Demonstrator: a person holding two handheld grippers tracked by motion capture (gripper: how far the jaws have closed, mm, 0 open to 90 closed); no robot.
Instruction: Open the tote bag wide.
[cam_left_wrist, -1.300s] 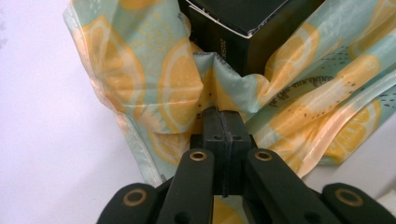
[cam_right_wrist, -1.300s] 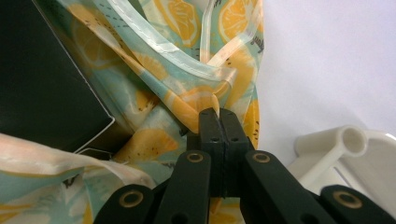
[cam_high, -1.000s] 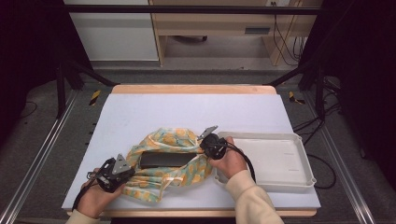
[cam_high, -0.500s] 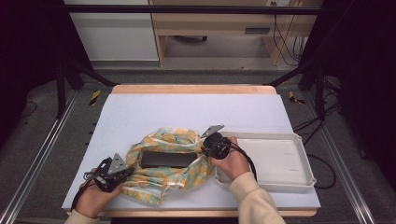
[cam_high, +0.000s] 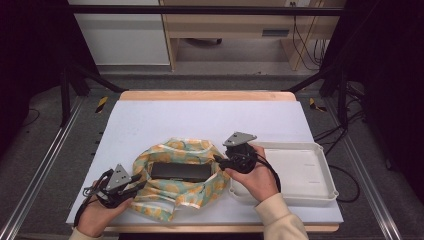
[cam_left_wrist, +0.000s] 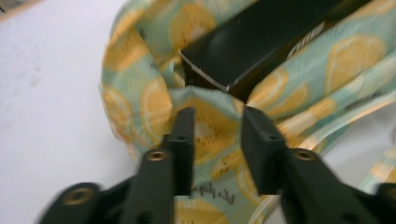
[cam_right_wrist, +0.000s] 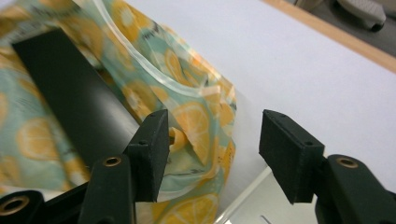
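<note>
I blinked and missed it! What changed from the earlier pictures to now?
Both grippers have just been opening their jaws and let go of the lemon-print bag. The right gripper lifted a little off the bag's edge; its jaws stand apart with a fold between them, unpressed. The left gripper barely moved. The black box, the bag and the white tray stayed put.

both hands hold their tools low, the left gripper (cam_high: 131, 181) and right gripper (cam_high: 220, 161) with jaws just parted.
</note>
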